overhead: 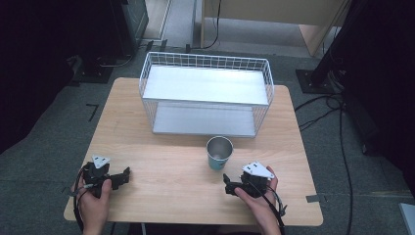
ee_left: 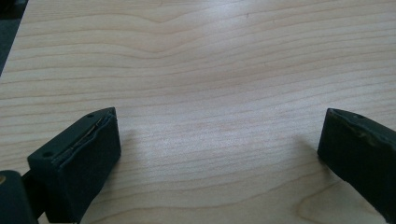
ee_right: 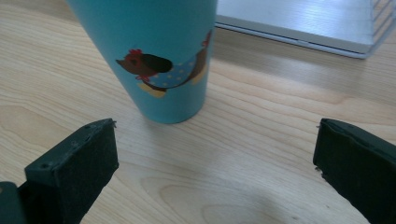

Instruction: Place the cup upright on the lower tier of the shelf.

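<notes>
Our right gripper [overhead: 229, 185], jaws spread, sits just near of the upright teal cup [overhead: 219, 152], right of table centre. We should approach level, probably mid-height. Left gripper [overhead: 125, 175] rests spread, well apart.

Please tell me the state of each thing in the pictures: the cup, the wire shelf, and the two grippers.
cup: upright on the table, open top, nothing visible inside, not held.
wire shelf: upright behind the cup, both levels bare.
left gripper: open, jaws wide apart over bare wood, holding nothing.
right gripper: open, jaws wide apart, pointed at the cup, not touching it.
</notes>
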